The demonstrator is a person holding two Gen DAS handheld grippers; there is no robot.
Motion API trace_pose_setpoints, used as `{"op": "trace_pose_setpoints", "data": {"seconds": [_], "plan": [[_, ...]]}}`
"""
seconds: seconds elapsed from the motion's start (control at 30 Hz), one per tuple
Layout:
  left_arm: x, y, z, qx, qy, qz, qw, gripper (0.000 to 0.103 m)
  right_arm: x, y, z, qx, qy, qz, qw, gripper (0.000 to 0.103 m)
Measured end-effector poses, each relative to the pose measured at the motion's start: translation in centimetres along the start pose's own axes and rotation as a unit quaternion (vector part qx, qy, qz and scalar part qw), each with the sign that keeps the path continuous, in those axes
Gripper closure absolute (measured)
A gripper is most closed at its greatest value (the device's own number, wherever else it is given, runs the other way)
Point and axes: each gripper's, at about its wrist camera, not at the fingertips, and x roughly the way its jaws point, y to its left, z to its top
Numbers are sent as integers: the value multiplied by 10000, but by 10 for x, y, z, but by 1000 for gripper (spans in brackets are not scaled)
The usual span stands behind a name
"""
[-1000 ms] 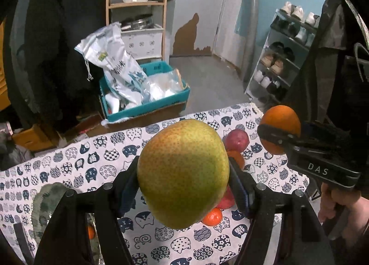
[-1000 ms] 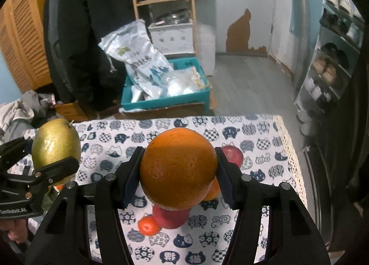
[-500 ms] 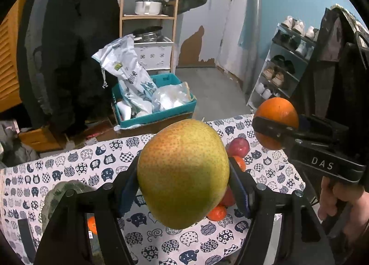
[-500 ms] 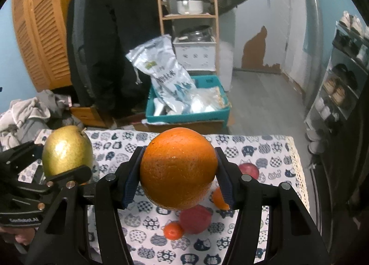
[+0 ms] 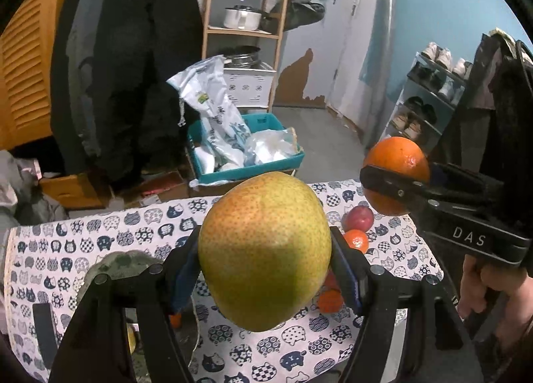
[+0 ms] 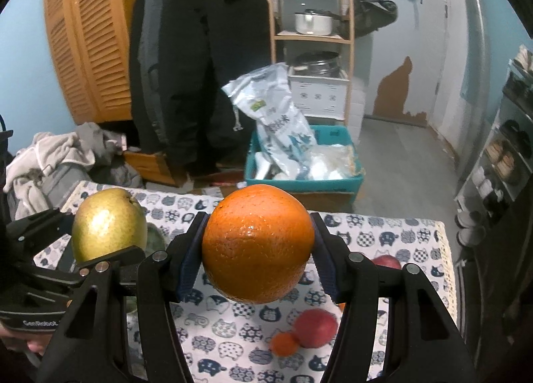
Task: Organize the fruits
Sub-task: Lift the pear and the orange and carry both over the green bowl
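Note:
A big yellow-green pear (image 5: pixel 265 249) with a reddish blush fills the left wrist view; my left gripper (image 5: pixel 265 269) is shut on it, held above the cat-print tablecloth (image 5: pixel 100 233). My right gripper (image 6: pixel 258 249) is shut on a large orange (image 6: pixel 258 243), also held in the air. Each view shows the other gripper's fruit: the orange (image 5: pixel 396 173) at the right, the pear (image 6: pixel 108 224) at the left. On the cloth lie a red apple (image 6: pixel 314 328), a second apple (image 6: pixel 386 263), and a small mandarin (image 6: pixel 283 343). A greenish bowl (image 5: pixel 120 263) sits low left, partly hidden.
Beyond the table's far edge stand a teal crate (image 6: pixel 299 176) with plastic bags, a wooden shelf with a pot (image 6: pixel 313 23), a hanging black coat (image 6: pixel 196 66) and a shoe rack (image 5: pixel 429 99). A hand (image 5: pixel 489 289) grips the right tool.
Both grippers have risen and drawn back with their fruit held unchanged; the table looks lower and farther, and more of the room shows above it.

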Motion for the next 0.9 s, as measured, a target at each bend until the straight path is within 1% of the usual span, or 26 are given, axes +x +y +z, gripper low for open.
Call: {"op": "trace_pose_setpoints", "data": {"seconds": [0.2,0.47,0.77,0.9], "plan": [[-7,24,-7,-179,0,118,9998,31,11,22,5,-97,64,198,9997,44],[-14,67,-21,-506,79,348,9981,31,28,54,11,-251,154,417,9987,44],[-21,113,-40,-870,142,657,9939,31,55,99,15,-472,305,717,9958,44],[-24,131,-46,-1029,166,734,9918,31,65,117,15,-566,386,824,9942,44]]}}
